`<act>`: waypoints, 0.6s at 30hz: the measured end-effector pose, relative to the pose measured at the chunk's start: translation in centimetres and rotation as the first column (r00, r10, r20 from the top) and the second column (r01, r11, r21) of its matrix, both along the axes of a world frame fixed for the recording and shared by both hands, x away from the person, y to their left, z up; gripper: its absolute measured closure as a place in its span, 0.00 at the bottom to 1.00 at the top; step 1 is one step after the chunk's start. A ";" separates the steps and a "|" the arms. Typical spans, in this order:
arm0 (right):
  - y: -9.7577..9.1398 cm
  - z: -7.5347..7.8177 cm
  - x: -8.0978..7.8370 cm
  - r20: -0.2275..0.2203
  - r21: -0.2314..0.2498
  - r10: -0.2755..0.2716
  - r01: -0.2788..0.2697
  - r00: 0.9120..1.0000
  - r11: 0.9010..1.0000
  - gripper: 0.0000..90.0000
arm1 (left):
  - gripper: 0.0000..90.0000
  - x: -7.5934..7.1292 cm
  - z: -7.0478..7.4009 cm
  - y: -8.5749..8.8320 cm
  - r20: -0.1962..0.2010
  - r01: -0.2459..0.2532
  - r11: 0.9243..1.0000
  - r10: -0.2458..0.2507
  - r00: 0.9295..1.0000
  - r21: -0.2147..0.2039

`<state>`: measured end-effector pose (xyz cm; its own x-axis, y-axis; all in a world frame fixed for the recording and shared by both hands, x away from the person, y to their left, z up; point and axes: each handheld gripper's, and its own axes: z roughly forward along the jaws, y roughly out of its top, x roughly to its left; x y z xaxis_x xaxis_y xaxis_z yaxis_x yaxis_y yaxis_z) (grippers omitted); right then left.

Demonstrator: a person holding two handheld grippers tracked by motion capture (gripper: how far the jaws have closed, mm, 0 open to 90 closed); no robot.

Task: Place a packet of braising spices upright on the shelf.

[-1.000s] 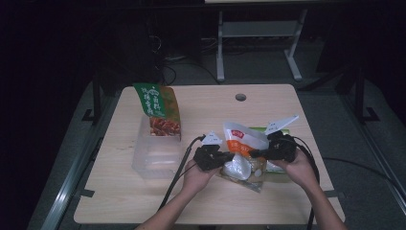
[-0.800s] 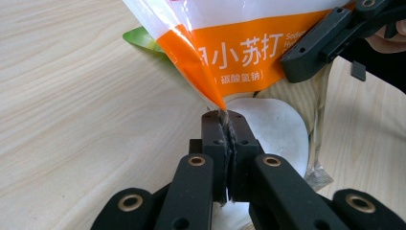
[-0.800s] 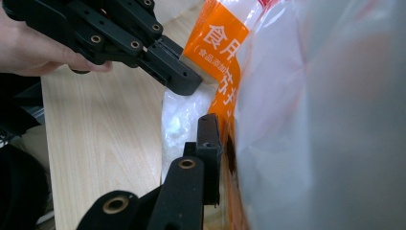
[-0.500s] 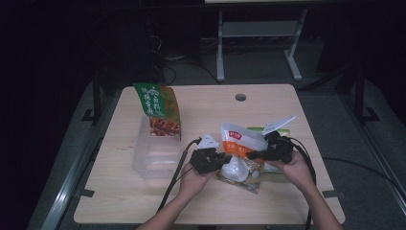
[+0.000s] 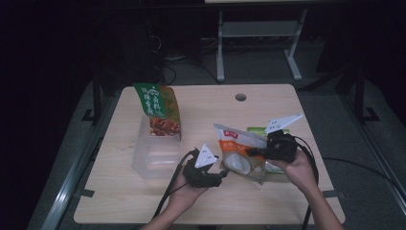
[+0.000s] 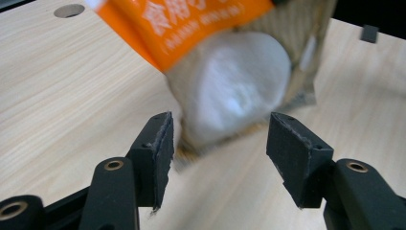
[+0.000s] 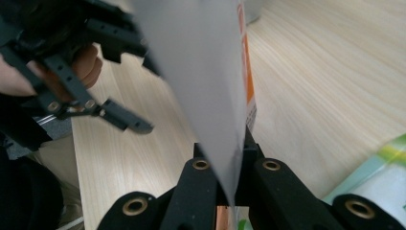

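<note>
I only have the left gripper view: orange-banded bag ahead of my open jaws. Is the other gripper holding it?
Observer: Yes. The right gripper is shut on the bag, pinching its edge.
Operator: Is the left gripper off it?
Observer: In the high view the left gripper sits just beside the bag's lower corner; its jaws have just been opening.
Operator: What's to my left?
Observer: A clear container holding an upright green packet.
</note>
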<state>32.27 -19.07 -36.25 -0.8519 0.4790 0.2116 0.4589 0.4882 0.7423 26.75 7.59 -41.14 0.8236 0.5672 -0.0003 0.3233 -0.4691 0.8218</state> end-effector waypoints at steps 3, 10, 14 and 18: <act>0.6 0.6 0.2 0.015 -0.004 0.001 -0.001 1.000 1.000 1.00 | 0.46 -1.0 0.0 0.3 0.016 0.020 1.000 -0.020 1.000 0.005; 2.4 1.6 1.0 0.025 0.011 0.012 -0.012 1.000 1.000 1.00 | 0.44 -2.8 -0.5 0.7 0.016 0.061 0.998 -0.061 0.998 -0.011; 3.6 2.3 1.3 0.025 0.025 0.030 -0.031 0.999 0.999 1.00 | 0.44 -3.4 -0.9 1.0 0.013 0.076 0.997 -0.076 0.997 -0.013; 4.9 3.0 1.6 0.030 0.032 0.045 -0.046 0.999 0.998 1.00 | 0.43 -3.9 -1.1 1.3 0.017 0.085 0.996 -0.085 0.996 -0.014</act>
<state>33.90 -14.13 -33.29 -0.8788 0.4328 0.2009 0.4143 0.4832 0.7713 22.88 8.88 -42.28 0.8689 0.4950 0.0061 0.2688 -0.4821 0.8339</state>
